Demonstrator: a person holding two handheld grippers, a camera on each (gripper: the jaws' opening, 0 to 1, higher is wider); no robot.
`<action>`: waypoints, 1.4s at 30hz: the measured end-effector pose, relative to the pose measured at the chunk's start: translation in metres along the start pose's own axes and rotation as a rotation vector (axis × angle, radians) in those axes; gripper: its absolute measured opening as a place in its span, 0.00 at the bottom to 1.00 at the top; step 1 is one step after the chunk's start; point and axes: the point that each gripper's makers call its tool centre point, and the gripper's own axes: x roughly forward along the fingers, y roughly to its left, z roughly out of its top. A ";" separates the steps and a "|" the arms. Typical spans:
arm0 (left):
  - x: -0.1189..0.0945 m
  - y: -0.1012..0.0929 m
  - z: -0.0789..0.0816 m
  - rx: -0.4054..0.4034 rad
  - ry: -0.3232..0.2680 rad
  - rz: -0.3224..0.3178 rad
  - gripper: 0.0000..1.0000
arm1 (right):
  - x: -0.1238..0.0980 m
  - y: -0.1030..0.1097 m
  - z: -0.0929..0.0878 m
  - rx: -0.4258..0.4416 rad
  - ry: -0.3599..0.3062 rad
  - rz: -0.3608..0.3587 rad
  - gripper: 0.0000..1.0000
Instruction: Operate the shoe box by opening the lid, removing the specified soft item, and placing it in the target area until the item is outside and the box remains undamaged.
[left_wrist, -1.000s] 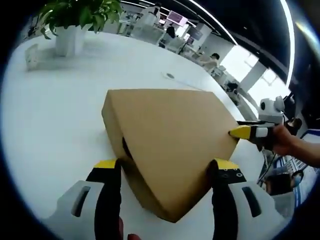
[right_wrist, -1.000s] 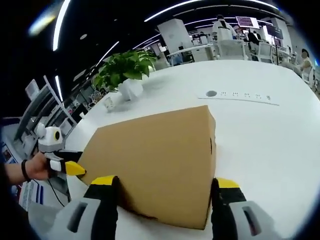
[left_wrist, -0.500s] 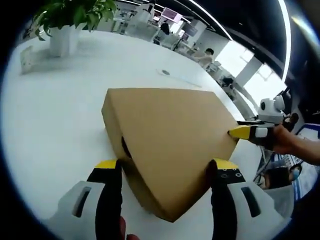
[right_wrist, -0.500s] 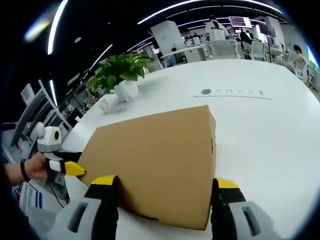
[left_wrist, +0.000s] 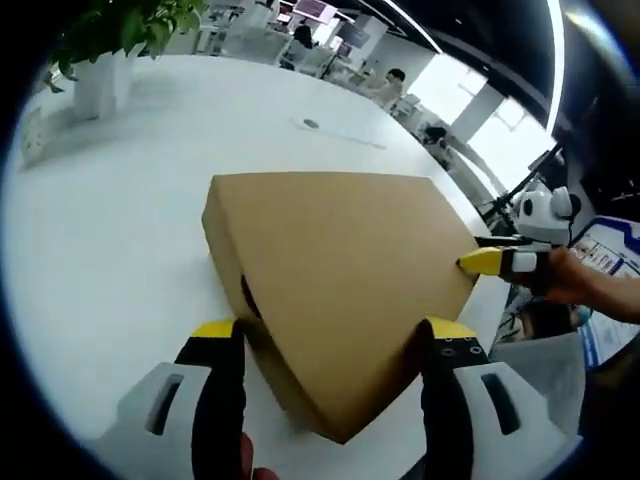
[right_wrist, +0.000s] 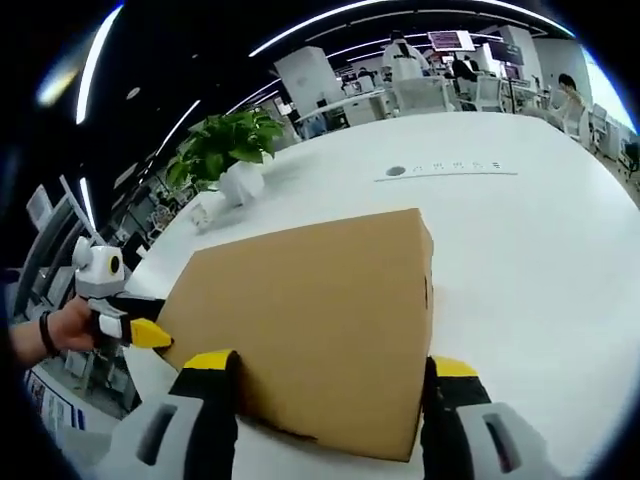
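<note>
So the shoe box (left_wrist: 340, 290) sits shut on the white desk (left_wrist: 110, 250), lid down flat. My left fingers (left_wrist: 333, 345) are spread wide around its near corner, holding nothing; my right fingers (right_wrist: 330, 380) likewise. A potted plant (right_wrist: 225, 150) stands at 11 o'clock in the right gripper view.

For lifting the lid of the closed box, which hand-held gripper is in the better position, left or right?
Neither clearly. The left hand-held gripper and the right hand-held gripper are both open, each straddling a near corner of the closed cardboard box on the white table. Probably both should lift together; no lid edge is discernible.
</note>
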 end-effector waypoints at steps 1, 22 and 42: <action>-0.002 0.000 -0.002 0.004 0.005 -0.004 0.70 | -0.003 0.003 -0.003 0.004 0.002 -0.002 0.73; -0.030 -0.004 -0.034 0.016 0.015 -0.016 0.68 | -0.022 0.029 -0.040 0.039 0.023 -0.034 0.72; -0.036 -0.004 -0.044 -0.029 0.023 0.006 0.68 | -0.025 0.033 -0.046 0.032 0.047 -0.019 0.73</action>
